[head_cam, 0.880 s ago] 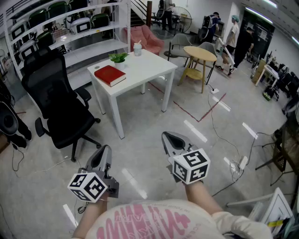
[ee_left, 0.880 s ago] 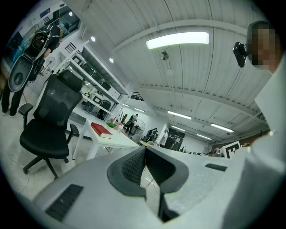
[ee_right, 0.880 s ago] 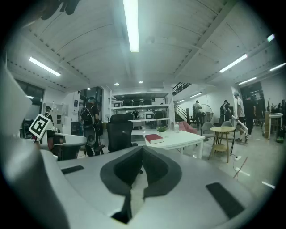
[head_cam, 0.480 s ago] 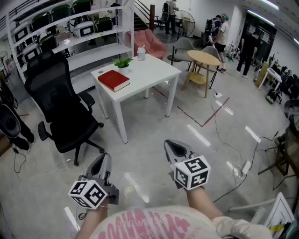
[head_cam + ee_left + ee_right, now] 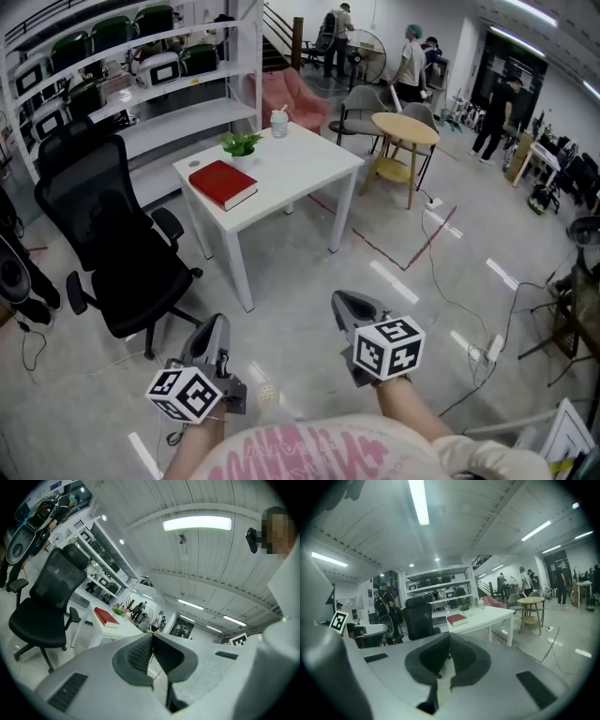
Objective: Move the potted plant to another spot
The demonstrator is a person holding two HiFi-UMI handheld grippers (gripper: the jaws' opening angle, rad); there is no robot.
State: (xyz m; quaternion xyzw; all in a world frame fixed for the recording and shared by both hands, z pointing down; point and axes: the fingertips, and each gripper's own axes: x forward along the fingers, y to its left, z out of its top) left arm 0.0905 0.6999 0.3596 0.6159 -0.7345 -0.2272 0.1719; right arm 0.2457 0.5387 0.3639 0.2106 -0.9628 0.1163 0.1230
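Note:
A small green potted plant (image 5: pixel 240 146) stands at the far side of a white table (image 5: pixel 300 169), beside a red book (image 5: pixel 223 184). The plant shows small and far off in the left gripper view (image 5: pixel 117 611) and in the right gripper view (image 5: pixel 464 607). My left gripper (image 5: pixel 212 330) and my right gripper (image 5: pixel 348 305) hang over the floor well short of the table. Both have their jaws pressed together with nothing between them.
A black office chair (image 5: pixel 112 244) stands left of the table. A white cup (image 5: pixel 278 121) sits at the table's far edge. White shelving (image 5: pixel 141 84) runs behind, and a round wooden table (image 5: pixel 404 131) with grey chairs lies beyond. Cables (image 5: pixel 441 281) trail across the floor on the right. People stand far back.
The table and chair have shifted slightly in the head view as the person's head moved. Both grippers sit a little lower in that view, still shut.

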